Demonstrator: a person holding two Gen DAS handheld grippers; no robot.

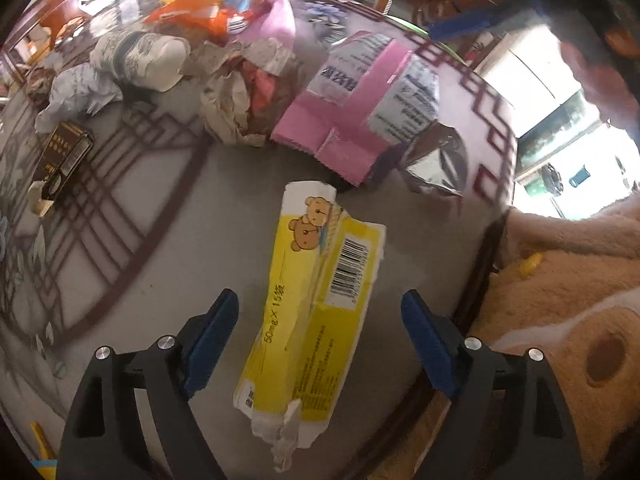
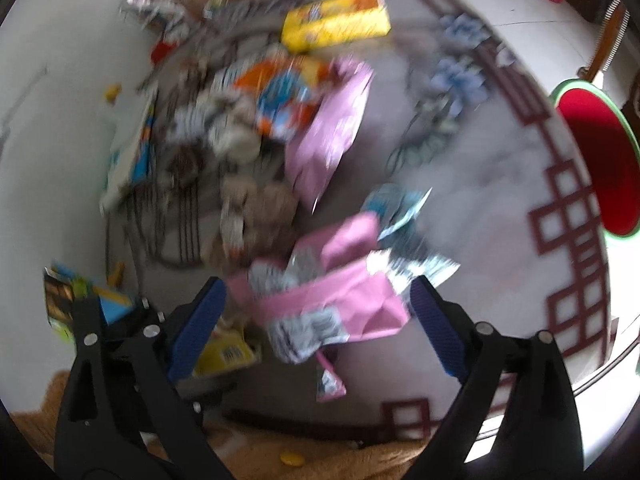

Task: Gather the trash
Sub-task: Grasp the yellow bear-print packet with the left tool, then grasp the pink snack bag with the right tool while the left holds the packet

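Note:
In the left wrist view a flattened yellow box (image 1: 316,304) with a bear picture and a barcode lies on the patterned table (image 1: 180,232). My left gripper (image 1: 319,294) points down over it, open, with one blue finger on each side and clear gaps to the box. The right wrist view is blurred. There a torn pink and white box (image 2: 332,304) sits between the wide blue fingers of my right gripper (image 2: 317,280), which is open; the pads do not seem to press on it. The yellow box (image 2: 228,350) shows behind the left finger.
A pile of trash fills the middle of the table: crumpled paper (image 1: 236,100), a paper cup (image 1: 140,60), an orange bag (image 1: 196,8), a dark small box (image 1: 64,160), a silver wrapper (image 1: 436,164). A red round container with a green rim (image 2: 596,160) stands beyond the table's right edge. Tan plush fabric (image 1: 560,300) lies near.

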